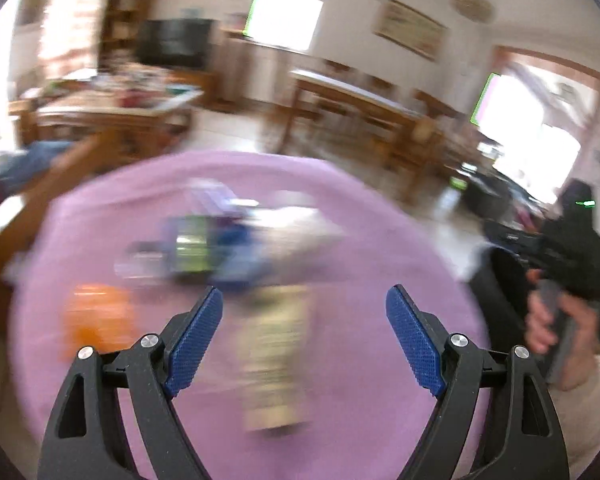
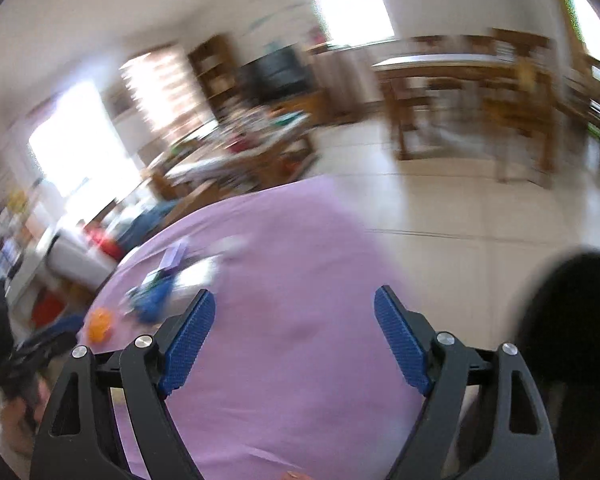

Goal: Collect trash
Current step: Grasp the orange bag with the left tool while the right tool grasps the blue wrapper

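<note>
Both views are motion-blurred. A table under a purple cloth (image 1: 360, 240) holds scattered trash: an orange item (image 1: 98, 318), a beige wrapper (image 1: 276, 360), a blue and green crumpled heap (image 1: 216, 250) and white paper (image 1: 296, 220). My left gripper (image 1: 304, 340) is open and empty above the beige wrapper. My right gripper (image 2: 294, 338) is open and empty over bare purple cloth (image 2: 292, 280); the orange item (image 2: 99, 324) and blue heap (image 2: 152, 300) lie to its left. The right gripper, held in a hand, also shows in the left wrist view (image 1: 556, 256).
A black bag or bin (image 2: 572, 320) sits off the table's right edge. Wooden tables and chairs (image 1: 364, 112) stand on the pale tiled floor (image 2: 460, 208) beyond. A cluttered low table (image 1: 112, 100) and a dark TV (image 1: 172, 42) are at the back left.
</note>
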Demonstrator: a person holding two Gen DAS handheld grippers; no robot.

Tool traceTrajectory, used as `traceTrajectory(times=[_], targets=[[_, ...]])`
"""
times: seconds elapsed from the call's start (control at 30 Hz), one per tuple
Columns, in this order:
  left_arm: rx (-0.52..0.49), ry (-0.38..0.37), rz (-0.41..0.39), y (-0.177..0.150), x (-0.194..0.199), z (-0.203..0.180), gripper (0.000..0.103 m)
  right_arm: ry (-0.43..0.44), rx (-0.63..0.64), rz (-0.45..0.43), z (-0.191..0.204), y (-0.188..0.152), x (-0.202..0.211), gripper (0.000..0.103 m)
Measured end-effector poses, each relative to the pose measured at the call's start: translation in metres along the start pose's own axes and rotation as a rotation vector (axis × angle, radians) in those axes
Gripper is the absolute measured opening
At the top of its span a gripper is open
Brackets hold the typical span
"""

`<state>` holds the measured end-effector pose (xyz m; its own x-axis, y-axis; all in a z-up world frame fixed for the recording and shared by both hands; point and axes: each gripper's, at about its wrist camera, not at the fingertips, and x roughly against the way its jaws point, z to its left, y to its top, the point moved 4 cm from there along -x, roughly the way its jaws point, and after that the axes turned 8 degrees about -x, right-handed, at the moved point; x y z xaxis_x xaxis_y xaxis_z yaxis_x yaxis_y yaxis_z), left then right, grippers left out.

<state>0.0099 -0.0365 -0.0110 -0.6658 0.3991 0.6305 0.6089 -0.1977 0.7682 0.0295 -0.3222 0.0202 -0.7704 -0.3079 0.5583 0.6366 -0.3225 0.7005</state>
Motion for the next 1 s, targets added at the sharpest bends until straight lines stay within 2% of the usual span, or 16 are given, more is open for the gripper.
traceTrajectory(times=[0.07,0.13,0.17,0.27,0.33,0.47,0.5,0.63,0.7,0.73,0.8,0.83,1.0], targets=[[0.018,0.121,0.028,-0.007,0.008,0.040,0.083,0.061,0.069,0.048,0.041,-0.003,-0.024,0.081],[0.039,0.172,0.064,-0.016,0.009,0.070,0.083,0.106,0.130,0.097,0.076,-0.006,-0.048,0.081],[0.047,0.186,0.079,-0.018,0.008,0.080,0.082,0.129,0.165,0.131,0.096,-0.010,-0.065,0.081],[0.046,0.214,0.129,-0.028,-0.002,0.100,0.073,0.156,0.202,0.207,0.132,-0.019,-0.105,0.079],[0.041,0.207,0.158,-0.036,-0.009,0.110,0.066,0.156,0.194,0.257,0.147,-0.024,-0.135,0.070],[0.030,0.179,0.197,-0.037,-0.029,0.112,0.051,0.118,0.180,0.299,0.149,-0.029,-0.163,0.065],[0.028,0.175,0.202,-0.039,-0.031,0.115,0.050,0.111,0.176,0.310,0.144,-0.030,-0.165,0.062],[0.039,0.159,0.185,-0.040,-0.039,0.115,0.045,0.072,0.216,0.320,0.143,-0.042,-0.174,0.045],[0.047,0.140,0.182,-0.042,-0.041,0.115,0.035,0.051,0.244,0.312,0.143,-0.045,-0.172,0.030],[0.048,0.131,0.181,-0.042,-0.043,0.116,0.033,0.045,0.251,0.315,0.143,-0.046,-0.173,0.023],[0.039,0.129,0.172,-0.045,-0.045,0.114,0.029,0.050,0.254,0.314,0.143,-0.047,-0.171,0.018],[0.039,0.123,0.169,-0.045,-0.045,0.112,0.028,0.051,0.255,0.309,0.143,-0.047,-0.168,0.011],[0.049,0.100,0.131,-0.043,-0.036,0.107,0.025,0.074,0.245,0.258,0.137,-0.042,-0.143,0.004]])
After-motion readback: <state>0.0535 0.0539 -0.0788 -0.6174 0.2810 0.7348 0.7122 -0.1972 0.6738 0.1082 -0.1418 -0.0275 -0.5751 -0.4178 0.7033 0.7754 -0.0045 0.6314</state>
